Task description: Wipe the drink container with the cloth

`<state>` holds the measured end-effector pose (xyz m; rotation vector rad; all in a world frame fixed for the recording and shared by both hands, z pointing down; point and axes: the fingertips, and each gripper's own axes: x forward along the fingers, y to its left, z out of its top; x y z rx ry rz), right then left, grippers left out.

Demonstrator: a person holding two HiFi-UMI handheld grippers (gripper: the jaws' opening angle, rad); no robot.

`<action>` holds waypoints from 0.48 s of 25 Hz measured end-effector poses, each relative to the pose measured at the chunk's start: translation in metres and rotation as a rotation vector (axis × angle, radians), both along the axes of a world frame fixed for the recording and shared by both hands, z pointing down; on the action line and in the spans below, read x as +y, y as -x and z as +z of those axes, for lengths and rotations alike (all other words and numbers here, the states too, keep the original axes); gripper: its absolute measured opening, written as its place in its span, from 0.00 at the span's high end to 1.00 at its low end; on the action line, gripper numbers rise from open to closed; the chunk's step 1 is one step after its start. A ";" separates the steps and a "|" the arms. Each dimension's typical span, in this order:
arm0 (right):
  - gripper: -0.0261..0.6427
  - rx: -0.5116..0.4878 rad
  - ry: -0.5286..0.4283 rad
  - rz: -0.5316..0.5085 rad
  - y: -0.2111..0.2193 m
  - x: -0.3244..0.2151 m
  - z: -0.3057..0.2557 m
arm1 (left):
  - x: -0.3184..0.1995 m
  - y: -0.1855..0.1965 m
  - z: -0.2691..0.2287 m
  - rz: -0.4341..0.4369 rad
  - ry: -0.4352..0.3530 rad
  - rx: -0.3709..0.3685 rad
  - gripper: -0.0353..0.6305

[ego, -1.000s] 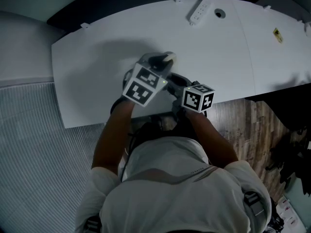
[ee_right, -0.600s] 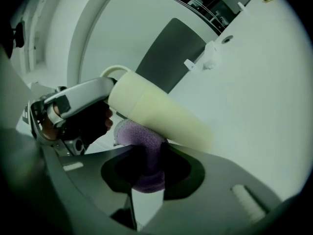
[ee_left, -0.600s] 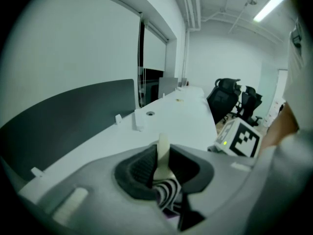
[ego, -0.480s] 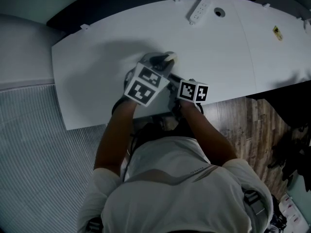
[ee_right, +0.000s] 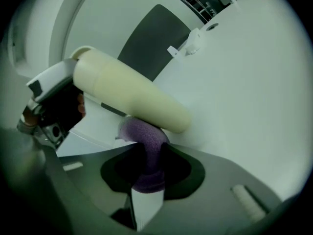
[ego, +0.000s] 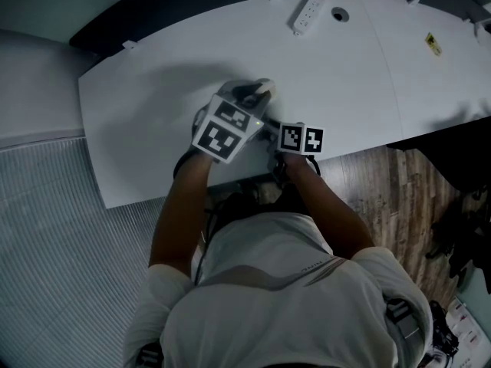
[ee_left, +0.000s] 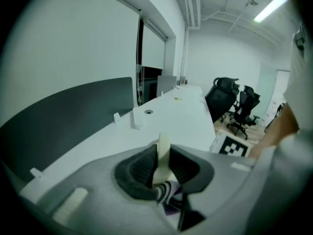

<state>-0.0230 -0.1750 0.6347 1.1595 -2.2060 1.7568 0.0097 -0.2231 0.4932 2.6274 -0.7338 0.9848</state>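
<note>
A cream drink container (ego: 261,90) (ee_right: 127,89) hangs over the white table (ego: 138,106). My left gripper (ego: 249,94) (ee_left: 163,168) is shut on it, and a cream part of the container stands between its dark pads. My right gripper (ego: 270,129) (ee_right: 149,165) is shut on a purple cloth (ee_right: 145,143). The cloth's upper end presses against the container's underside near its rounded tip. In the head view the cloth is hidden between the two marker cubes, which sit close together.
A white power strip (ego: 307,12) and a round cable hole (ego: 338,12) lie at the table's far edge, with a yellow sticker (ego: 433,43) far right. A dark partition (ee_left: 63,116) runs behind the table. Office chairs (ee_left: 234,104) stand further off.
My right gripper has moved left and up with the cloth, closing in on the left gripper and the container. The left gripper has barely shifted.
</note>
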 end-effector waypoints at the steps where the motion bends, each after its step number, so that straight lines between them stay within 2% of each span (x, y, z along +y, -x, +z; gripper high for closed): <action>1: 0.80 -0.020 -0.017 -0.004 -0.002 0.008 -0.010 | 0.001 0.000 0.000 0.002 0.004 0.000 0.84; 6: 0.81 -0.071 -0.168 0.082 -0.036 0.039 -0.070 | -0.001 0.000 -0.001 0.003 0.012 -0.002 0.84; 9: 0.81 -0.048 -0.281 0.149 -0.055 0.032 -0.100 | -0.002 0.000 0.000 0.009 0.018 -0.006 0.84; 12: 0.81 -0.025 -0.352 0.143 -0.055 0.015 -0.116 | -0.004 0.001 0.001 0.006 0.022 -0.006 0.84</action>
